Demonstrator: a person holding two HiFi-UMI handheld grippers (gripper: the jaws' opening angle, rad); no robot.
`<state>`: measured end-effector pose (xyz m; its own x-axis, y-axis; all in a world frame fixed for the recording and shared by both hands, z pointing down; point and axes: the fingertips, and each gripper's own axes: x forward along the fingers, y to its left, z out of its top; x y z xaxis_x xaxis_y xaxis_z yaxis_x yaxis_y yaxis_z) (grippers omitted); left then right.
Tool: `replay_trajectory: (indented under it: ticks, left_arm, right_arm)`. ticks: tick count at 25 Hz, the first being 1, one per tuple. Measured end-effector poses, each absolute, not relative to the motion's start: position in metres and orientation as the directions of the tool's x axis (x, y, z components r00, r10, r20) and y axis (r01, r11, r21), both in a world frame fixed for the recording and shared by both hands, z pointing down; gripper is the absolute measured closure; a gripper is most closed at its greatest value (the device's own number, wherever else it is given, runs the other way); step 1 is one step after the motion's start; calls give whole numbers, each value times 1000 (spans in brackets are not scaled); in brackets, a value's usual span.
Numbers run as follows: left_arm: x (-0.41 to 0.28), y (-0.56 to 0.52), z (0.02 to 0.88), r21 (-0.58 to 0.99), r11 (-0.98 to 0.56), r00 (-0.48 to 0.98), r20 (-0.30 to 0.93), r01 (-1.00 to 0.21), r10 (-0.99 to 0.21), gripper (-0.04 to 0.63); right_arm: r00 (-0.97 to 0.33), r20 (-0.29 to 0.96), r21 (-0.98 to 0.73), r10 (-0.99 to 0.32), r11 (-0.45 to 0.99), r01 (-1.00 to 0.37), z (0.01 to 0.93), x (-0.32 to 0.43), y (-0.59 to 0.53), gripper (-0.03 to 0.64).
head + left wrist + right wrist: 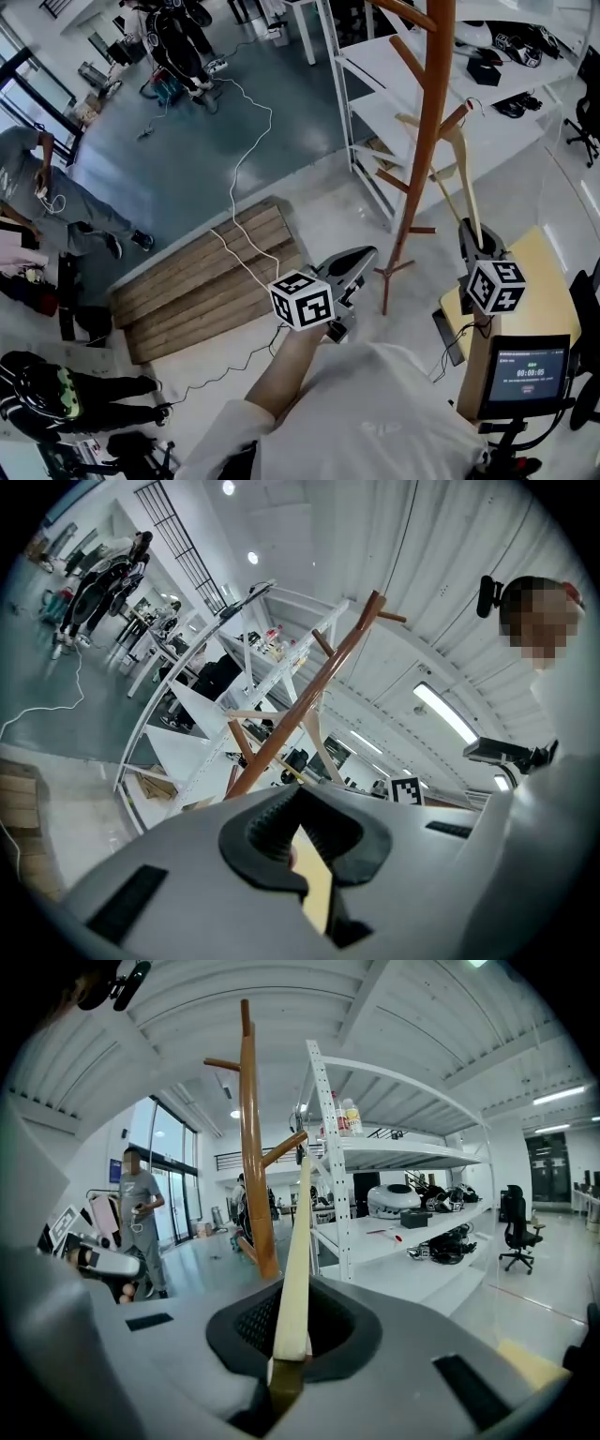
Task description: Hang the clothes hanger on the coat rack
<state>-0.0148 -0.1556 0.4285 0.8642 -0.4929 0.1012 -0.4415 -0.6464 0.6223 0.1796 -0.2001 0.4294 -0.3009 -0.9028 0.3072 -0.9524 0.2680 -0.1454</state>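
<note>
The coat rack is a brown wooden pole with slanted pegs, standing in front of me; it also shows in the left gripper view and the right gripper view. My right gripper is shut on one arm of a pale wooden clothes hanger. The hanger rises from the jaws, and its top is close to a right-hand peg; I cannot tell whether they touch. My left gripper, left of the rack's foot, is shut and holds nothing.
White metal shelving stands right behind the rack. A yellow table and a small screen are at my right. A wooden pallet and a white cable lie on the floor at left, where a person stands.
</note>
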Motion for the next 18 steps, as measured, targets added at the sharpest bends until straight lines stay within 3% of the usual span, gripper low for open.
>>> replay_trajectory:
  ticks: [18]
  left_arm:
    - [-24,-146,436,632,-617,845,117,-469,-523,589]
  right_arm:
    - [-327,342,-124,-881,303,-945,446,163,-194,591]
